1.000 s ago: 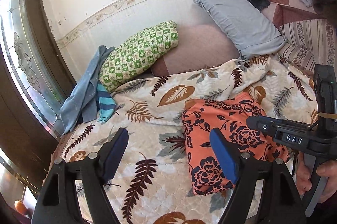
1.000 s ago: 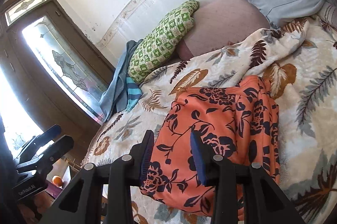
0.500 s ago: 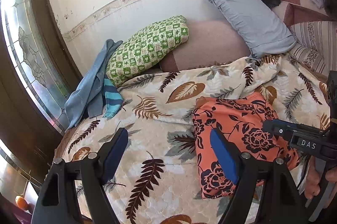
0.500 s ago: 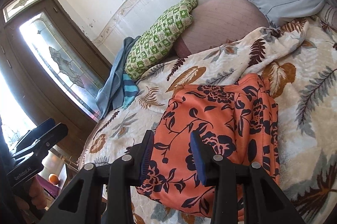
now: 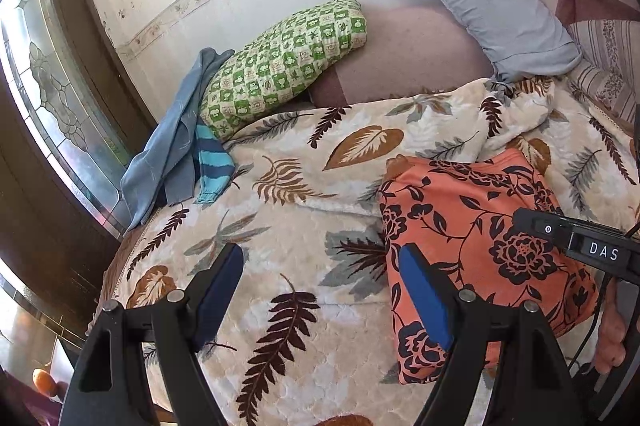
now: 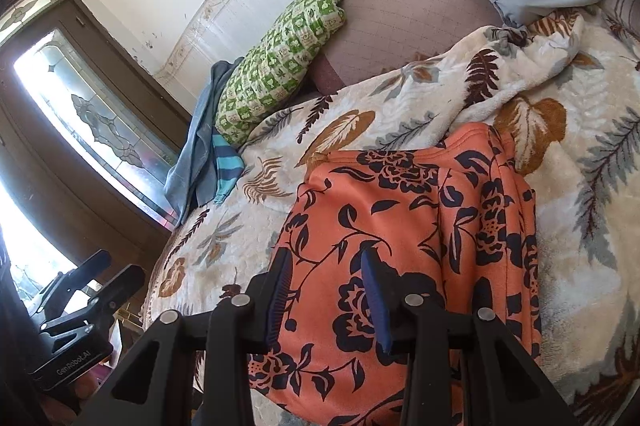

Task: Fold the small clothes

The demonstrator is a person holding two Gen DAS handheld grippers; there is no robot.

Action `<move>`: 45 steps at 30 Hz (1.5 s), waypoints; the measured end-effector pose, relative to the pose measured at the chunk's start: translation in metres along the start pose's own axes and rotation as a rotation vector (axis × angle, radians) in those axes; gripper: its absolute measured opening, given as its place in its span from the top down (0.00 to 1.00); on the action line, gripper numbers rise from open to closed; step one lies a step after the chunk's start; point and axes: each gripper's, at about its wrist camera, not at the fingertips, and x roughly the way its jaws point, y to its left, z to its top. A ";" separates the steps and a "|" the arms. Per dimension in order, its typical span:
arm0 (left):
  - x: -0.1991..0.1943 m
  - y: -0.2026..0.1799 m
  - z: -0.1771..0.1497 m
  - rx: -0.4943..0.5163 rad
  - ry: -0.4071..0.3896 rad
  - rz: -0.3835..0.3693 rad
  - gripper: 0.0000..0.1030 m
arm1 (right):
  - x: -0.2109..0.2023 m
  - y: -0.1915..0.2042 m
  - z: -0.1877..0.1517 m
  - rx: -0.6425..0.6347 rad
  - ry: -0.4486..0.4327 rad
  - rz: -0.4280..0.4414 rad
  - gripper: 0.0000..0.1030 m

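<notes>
Orange floral garment [image 6: 404,246]: lies on leaf-print blanket [image 5: 288,210], already folded in layers along its right side; more folds likely left. Left gripper [image 5: 320,290]: jaws wide apart, empty, beside garment. Right gripper [image 6: 326,290]: jaws partly apart, above garment, gripping nothing. Right view alone shows the stacked fold edges; left view alone shows a hand [image 5: 612,334].

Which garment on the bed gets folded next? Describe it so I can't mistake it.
On the bed's leaf-print blanket, look at the near edge, just ahead of both grippers. There lies the orange garment with dark navy flowers, apart from the blue clothes heaped by the green checked pillow. Nothing else there is orange.
</notes>
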 end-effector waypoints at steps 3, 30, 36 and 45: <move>0.003 -0.002 0.000 0.006 0.004 -0.004 0.22 | 0.004 -0.004 -0.002 0.008 0.024 -0.019 0.62; 0.202 -0.084 0.034 0.104 0.310 -0.036 0.21 | 0.090 -0.070 0.063 0.162 0.257 -0.113 0.62; 0.171 -0.073 0.035 0.104 0.278 -0.039 0.21 | 0.074 -0.075 0.074 0.162 0.188 -0.085 0.61; 0.087 -0.043 -0.026 0.099 0.233 -0.069 0.21 | 0.005 -0.045 0.041 0.083 0.140 0.006 0.55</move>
